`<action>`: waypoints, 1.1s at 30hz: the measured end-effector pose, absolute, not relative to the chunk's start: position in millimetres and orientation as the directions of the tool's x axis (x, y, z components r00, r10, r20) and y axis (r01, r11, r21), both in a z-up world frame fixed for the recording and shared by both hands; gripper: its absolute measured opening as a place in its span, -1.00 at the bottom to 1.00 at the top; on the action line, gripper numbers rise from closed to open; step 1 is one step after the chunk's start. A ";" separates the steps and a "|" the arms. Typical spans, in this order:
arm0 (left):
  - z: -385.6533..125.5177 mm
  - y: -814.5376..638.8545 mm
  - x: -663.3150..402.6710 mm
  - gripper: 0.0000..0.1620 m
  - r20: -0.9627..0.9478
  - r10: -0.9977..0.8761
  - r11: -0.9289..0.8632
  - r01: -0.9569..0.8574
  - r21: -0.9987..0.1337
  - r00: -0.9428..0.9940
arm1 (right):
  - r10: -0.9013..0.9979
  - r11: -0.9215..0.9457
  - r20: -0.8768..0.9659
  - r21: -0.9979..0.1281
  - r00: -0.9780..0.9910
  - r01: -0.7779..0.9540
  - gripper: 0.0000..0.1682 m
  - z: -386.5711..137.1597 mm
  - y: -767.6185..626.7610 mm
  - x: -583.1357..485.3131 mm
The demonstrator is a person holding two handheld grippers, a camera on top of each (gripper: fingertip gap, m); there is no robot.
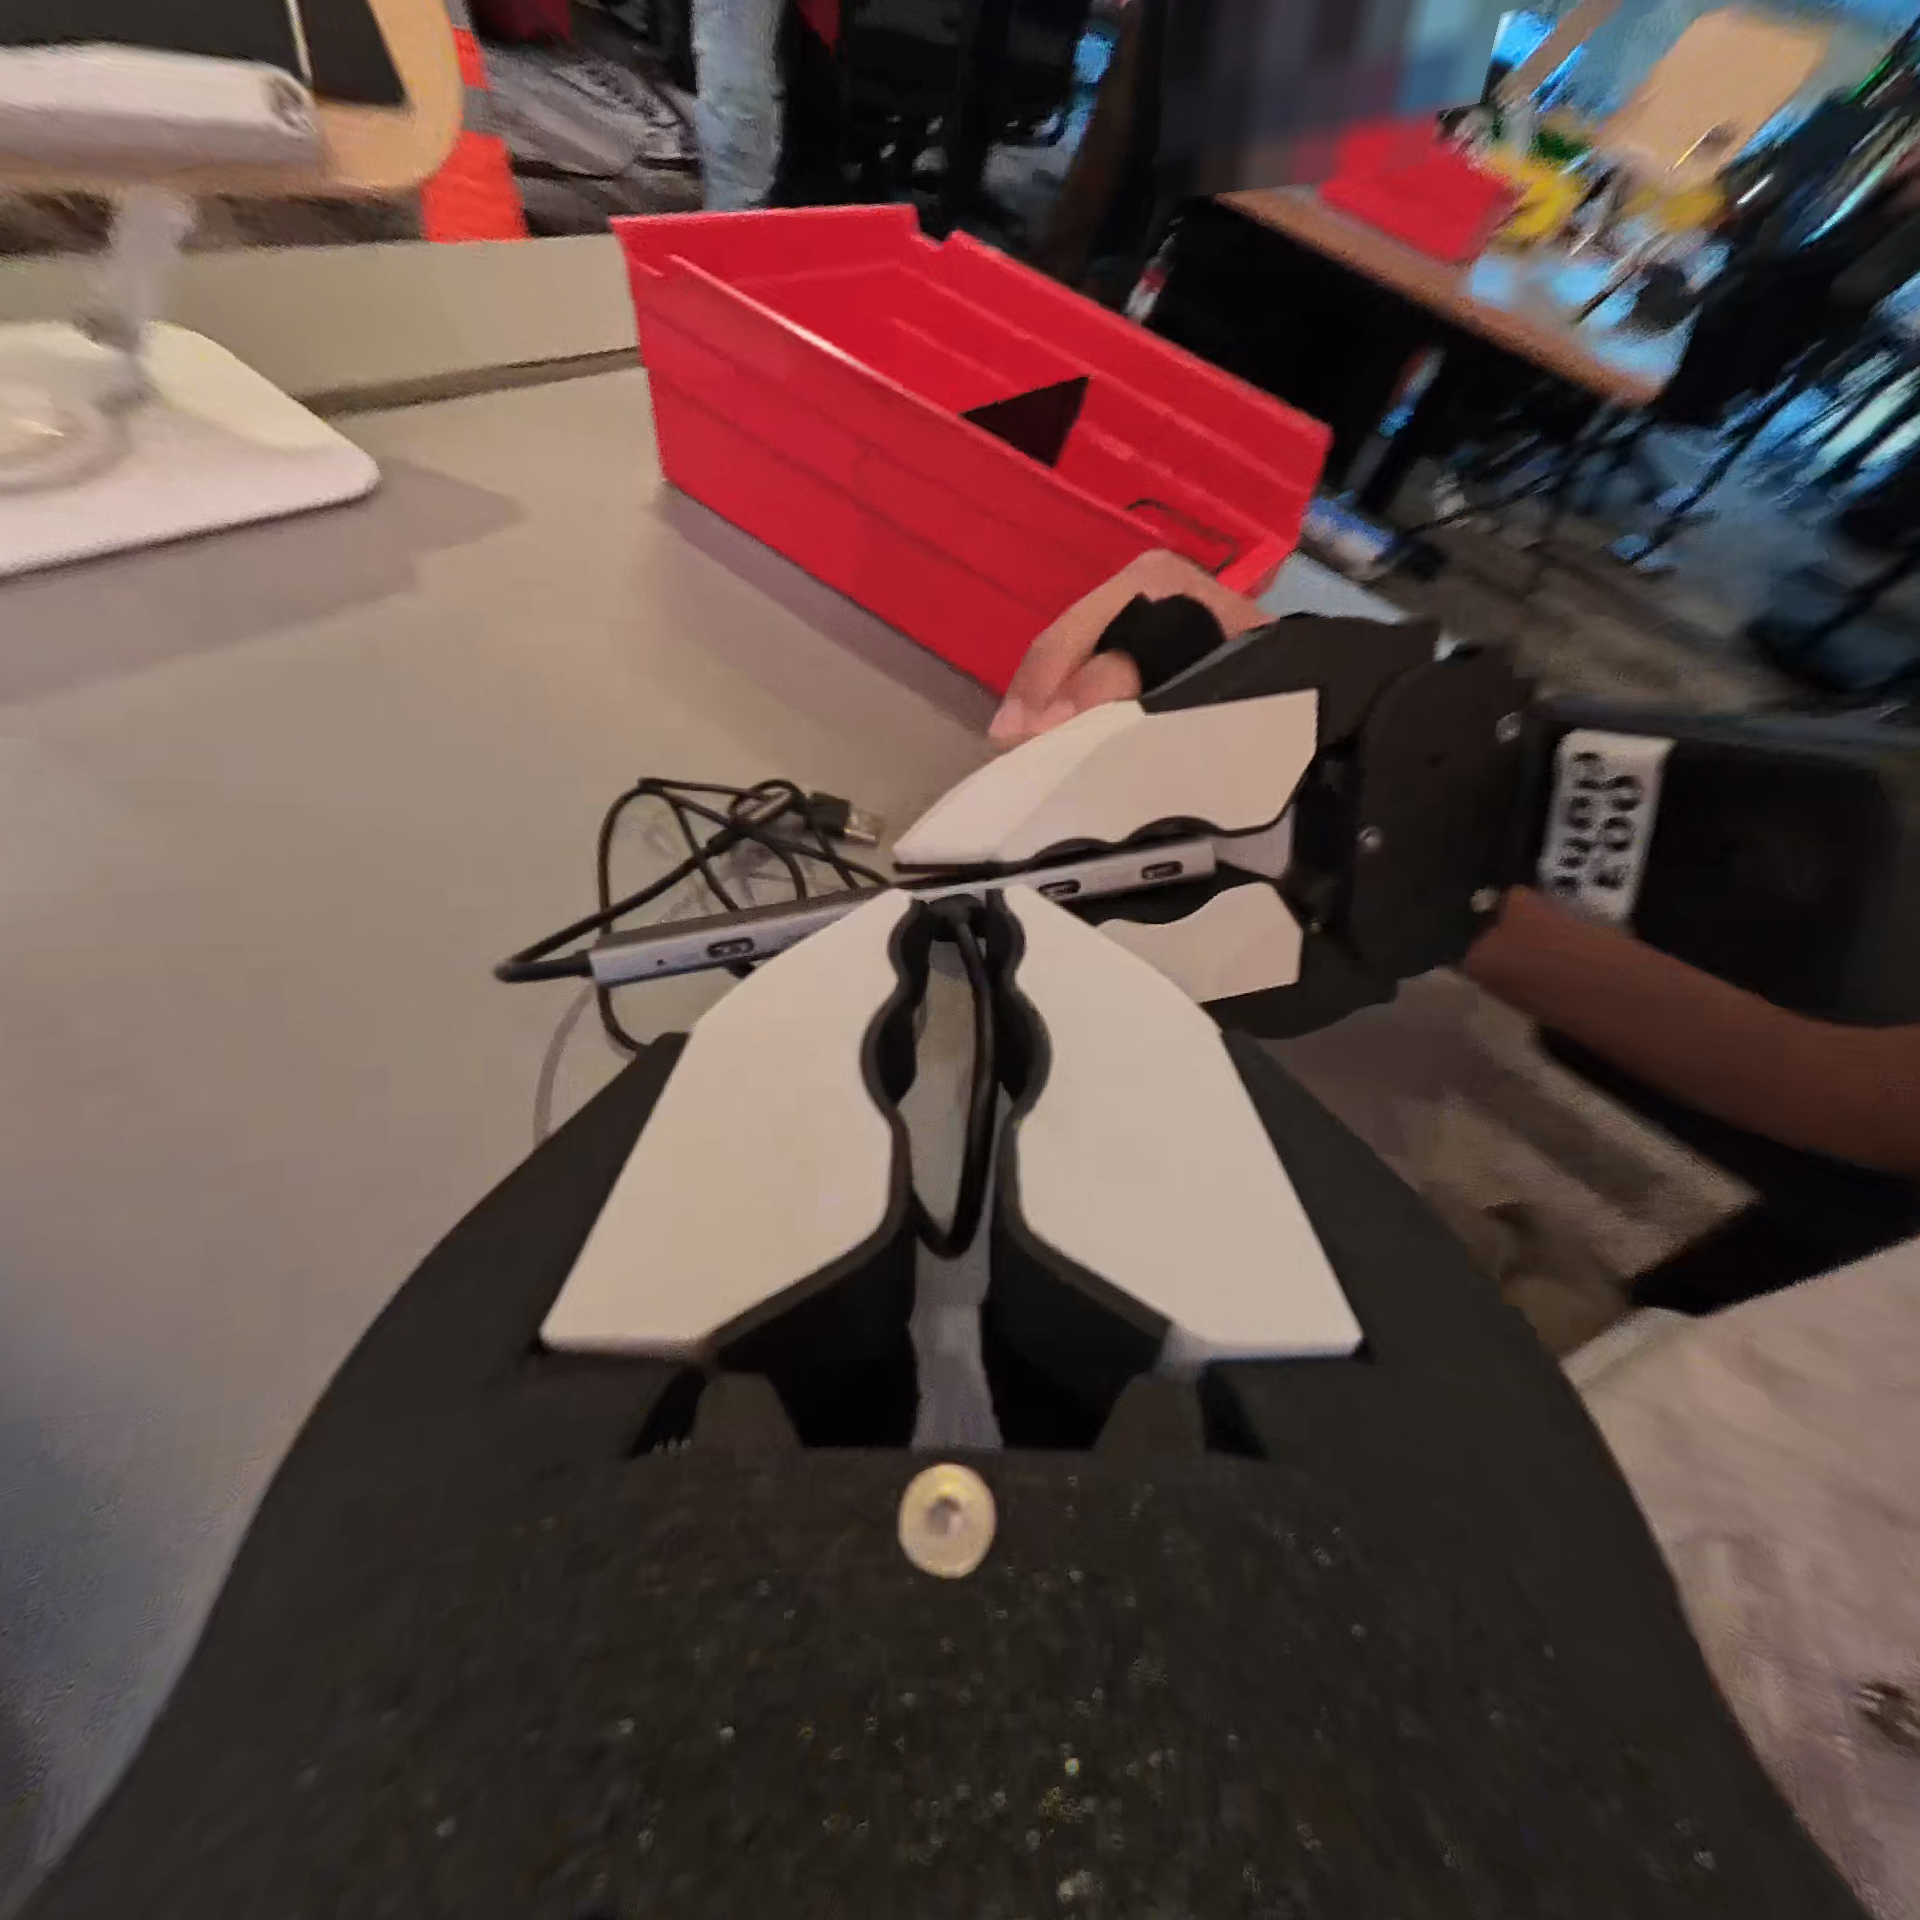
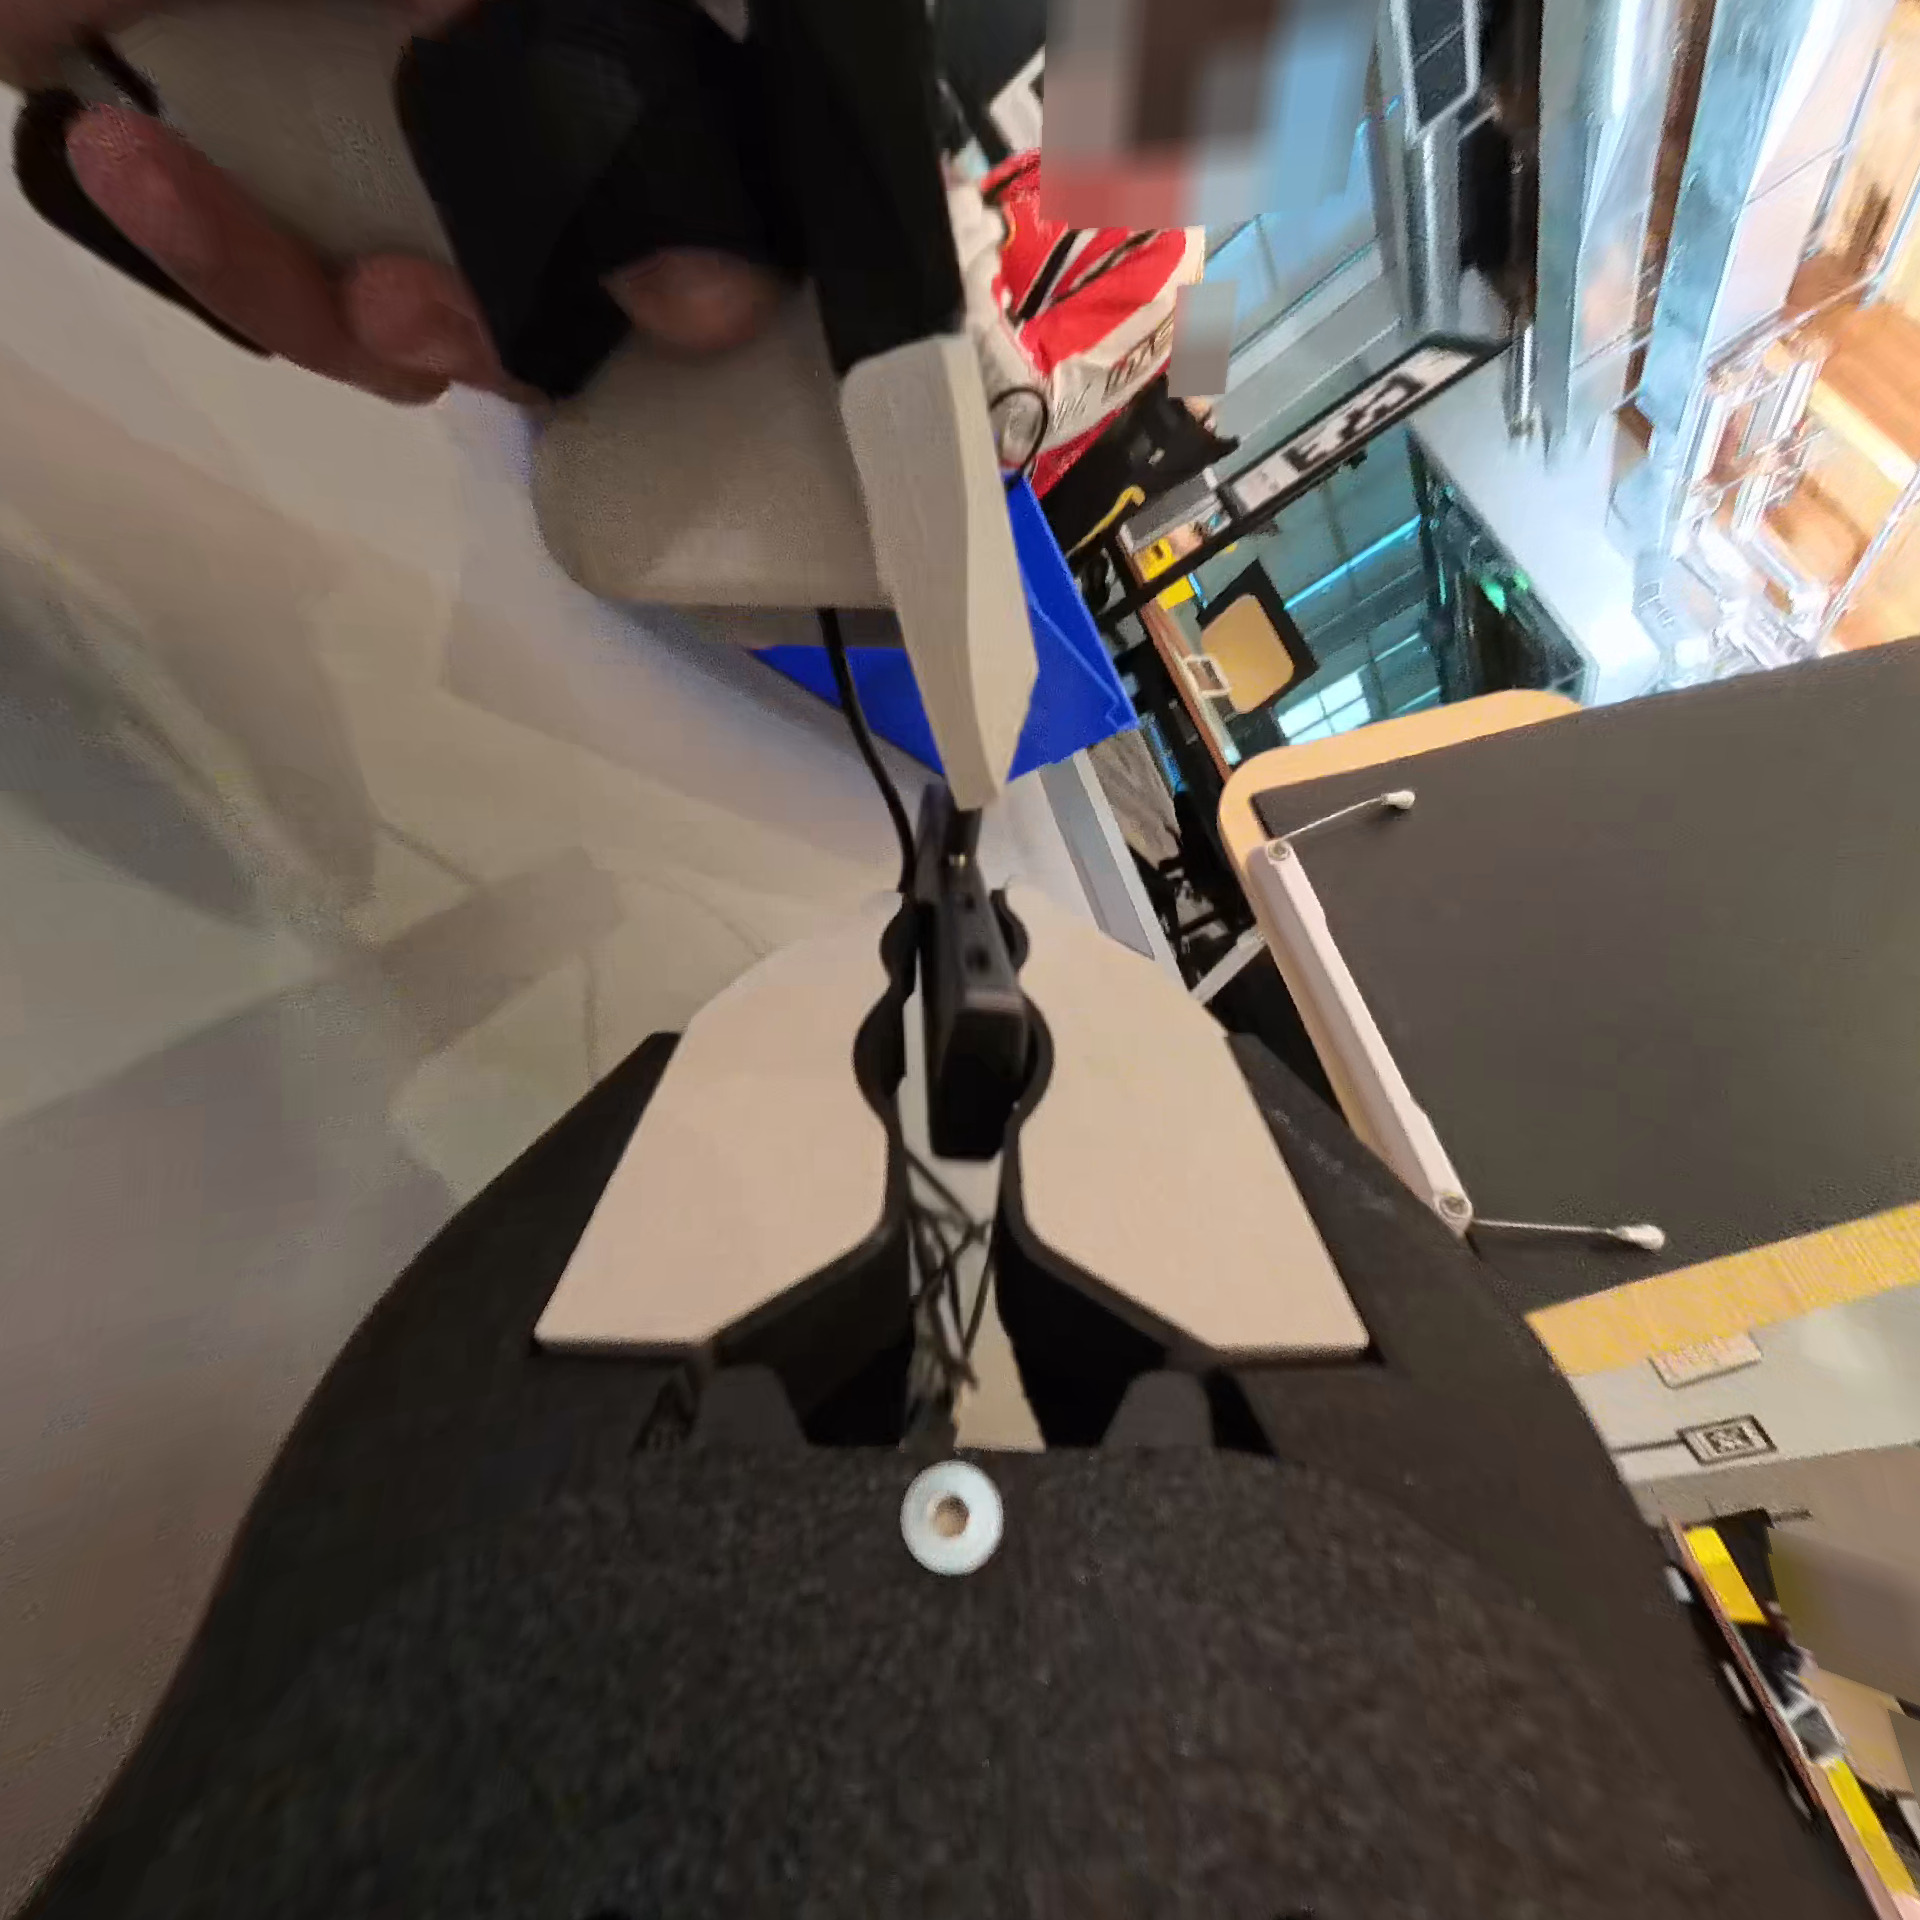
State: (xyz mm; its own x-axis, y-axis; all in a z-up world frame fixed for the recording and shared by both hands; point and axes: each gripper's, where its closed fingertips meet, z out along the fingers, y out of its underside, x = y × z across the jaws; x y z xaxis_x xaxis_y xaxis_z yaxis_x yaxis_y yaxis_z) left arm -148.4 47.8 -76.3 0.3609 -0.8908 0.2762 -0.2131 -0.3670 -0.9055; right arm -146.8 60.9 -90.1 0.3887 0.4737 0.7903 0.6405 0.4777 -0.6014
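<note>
— Well, left wrist view first: what do we list?
— Our left gripper [image 1: 954,914], fingers nearly closed, pinching a black cable [image 1: 971,1091] at the grey hub [image 1: 727,940]. The right gripper [image 1: 1049,868] clamps the hub's far end above the table [image 1: 312,831], near a red bin [image 1: 935,416].
— Handling?
— We judge the hub light, rigid, slick; the cable limp.
— Right wrist view?
— Our fingers [image 2: 1143,1132] narrow, gripping the hub's dark end [image 2: 971,1039].

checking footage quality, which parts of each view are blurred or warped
Left wrist view: left tool, black cable and grey hub fairly sharp; red bin soft, background smeared, edges bent by the wide lens. Right wrist view: right tool sharp, table and hand heavily blurred.
</note>
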 end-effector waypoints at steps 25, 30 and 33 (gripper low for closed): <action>-77.4 25.4 -163.1 -0.88 0.393 -0.916 -0.400 -0.241 -0.884 0.076 | 0.501 0.495 0.810 -0.557 0.304 0.667 -0.87 -86.9 39.4 -155.6; -70.3 25.1 -171.7 -0.98 0.393 -0.917 -0.400 -0.210 -0.892 0.073 | 0.527 0.470 0.787 -0.585 0.321 0.661 -0.87 -83.3 40.6 -148.4; -59.6 25.1 -171.5 -0.98 0.272 -0.956 -0.291 -0.248 -0.924 0.107 | 0.538 0.472 0.776 -0.602 0.330 0.644 -0.87 -74.4 40.4 -149.4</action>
State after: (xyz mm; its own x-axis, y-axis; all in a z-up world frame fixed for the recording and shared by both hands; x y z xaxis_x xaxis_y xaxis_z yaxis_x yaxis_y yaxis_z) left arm -171.5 25.1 -59.6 0.1072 -0.9563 0.2720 -0.2483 -0.2906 -0.9241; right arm -149.4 40.4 -74.4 0.3298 0.5382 0.7756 0.6443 0.4722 -0.6016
